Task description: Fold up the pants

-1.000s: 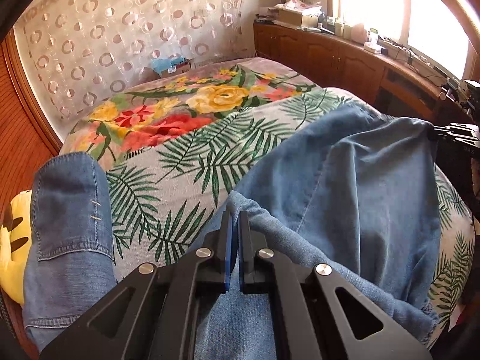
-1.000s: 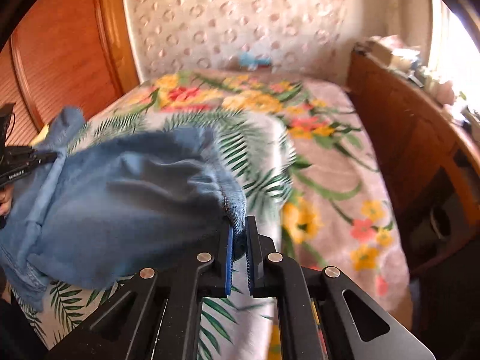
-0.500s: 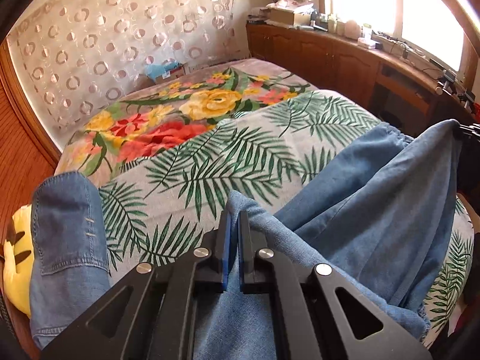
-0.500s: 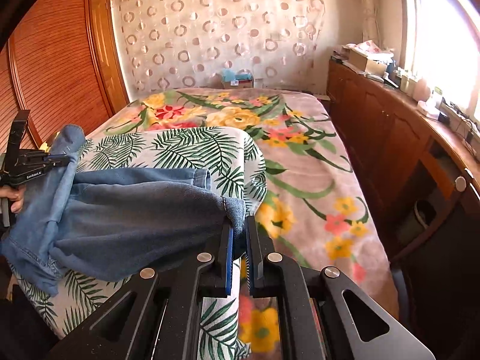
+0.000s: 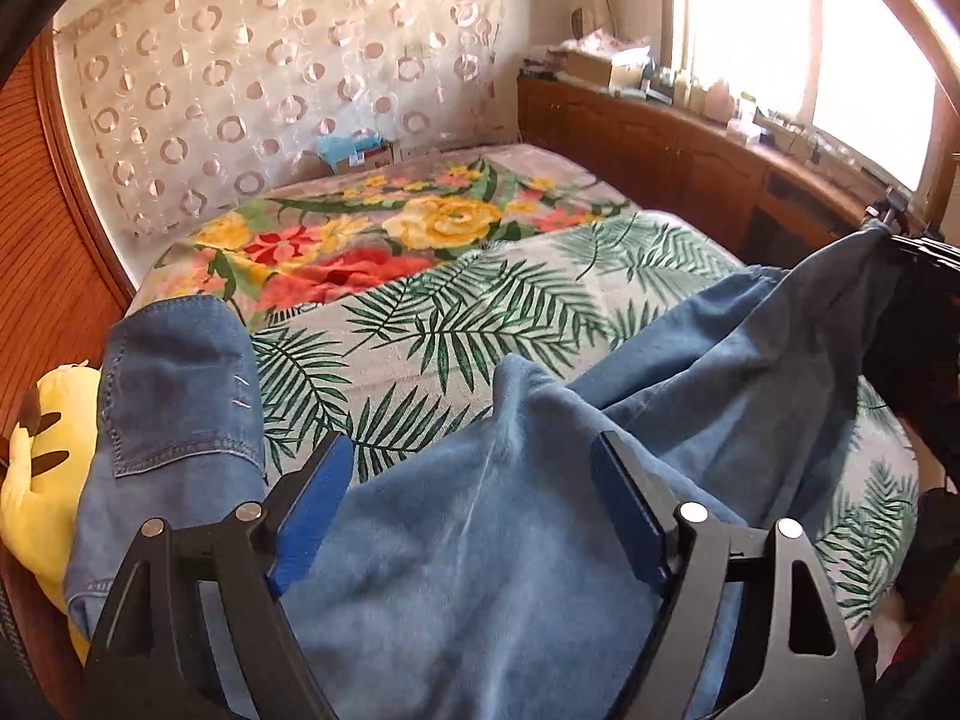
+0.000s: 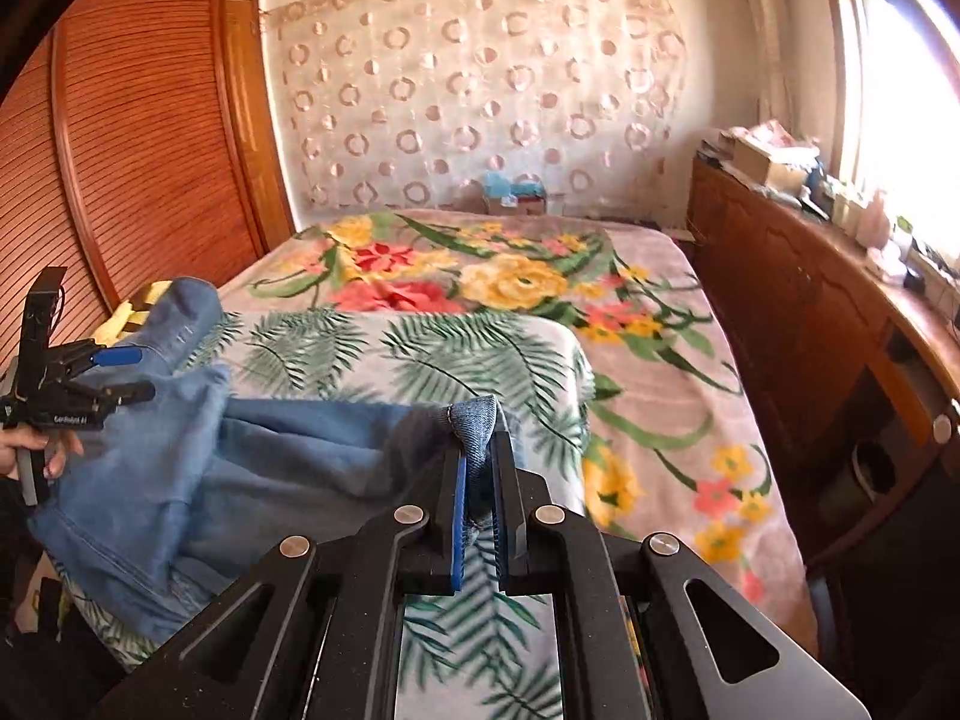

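L gripper (image 5: 474, 516) is opening now, jaws spreading wide w/ the pants (image 5: 690, 396) lying between the pads but not pinched. R gripper (image 6: 478, 480) is clamping narrow on a denim hem corner, holding that end up off the bed (image 6: 660, 372). Pants are draping across the near part of the palm-leaf blanket (image 5: 480, 312), one end hanging from the R grip, the other bunching under the L jaws; another denim section is lying at the left bed edge by a yellow plush toy (image 5: 36, 480).

Risks, as a guess: w/ only one side pinched, the released end is prob sagging and rumpling, so the fold line could go crooked. R grip is on a small corner only, so it could slip if pulled hard. Loose fabric could also snag on the open L pads when pulling away.
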`<state>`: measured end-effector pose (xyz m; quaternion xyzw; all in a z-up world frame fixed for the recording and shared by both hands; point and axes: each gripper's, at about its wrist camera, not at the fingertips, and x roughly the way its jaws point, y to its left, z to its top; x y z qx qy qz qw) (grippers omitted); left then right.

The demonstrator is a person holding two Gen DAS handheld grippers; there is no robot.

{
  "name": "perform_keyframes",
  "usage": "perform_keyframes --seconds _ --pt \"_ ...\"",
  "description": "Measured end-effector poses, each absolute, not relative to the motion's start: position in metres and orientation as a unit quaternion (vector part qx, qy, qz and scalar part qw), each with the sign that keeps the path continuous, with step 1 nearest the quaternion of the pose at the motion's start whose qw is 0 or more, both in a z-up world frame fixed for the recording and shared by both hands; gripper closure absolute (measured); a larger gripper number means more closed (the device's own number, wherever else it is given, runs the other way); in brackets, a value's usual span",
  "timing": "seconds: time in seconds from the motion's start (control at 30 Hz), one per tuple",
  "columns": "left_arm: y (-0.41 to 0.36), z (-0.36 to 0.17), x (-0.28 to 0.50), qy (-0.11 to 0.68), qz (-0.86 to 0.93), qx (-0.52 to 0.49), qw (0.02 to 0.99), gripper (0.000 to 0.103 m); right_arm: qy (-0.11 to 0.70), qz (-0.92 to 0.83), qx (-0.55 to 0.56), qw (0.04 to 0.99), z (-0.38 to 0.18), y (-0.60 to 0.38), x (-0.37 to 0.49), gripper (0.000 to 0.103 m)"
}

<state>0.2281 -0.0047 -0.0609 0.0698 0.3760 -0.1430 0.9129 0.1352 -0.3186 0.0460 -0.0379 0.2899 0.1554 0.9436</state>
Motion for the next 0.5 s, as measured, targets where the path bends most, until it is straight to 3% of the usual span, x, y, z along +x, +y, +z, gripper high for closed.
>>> perform_keyframes --seconds 0.5 --pt "0.052 -0.024 0.141 0.314 -0.115 0.049 0.941 0.021 0.224 0.295 -0.086 0.925 0.089 -0.193 0.085 0.096"
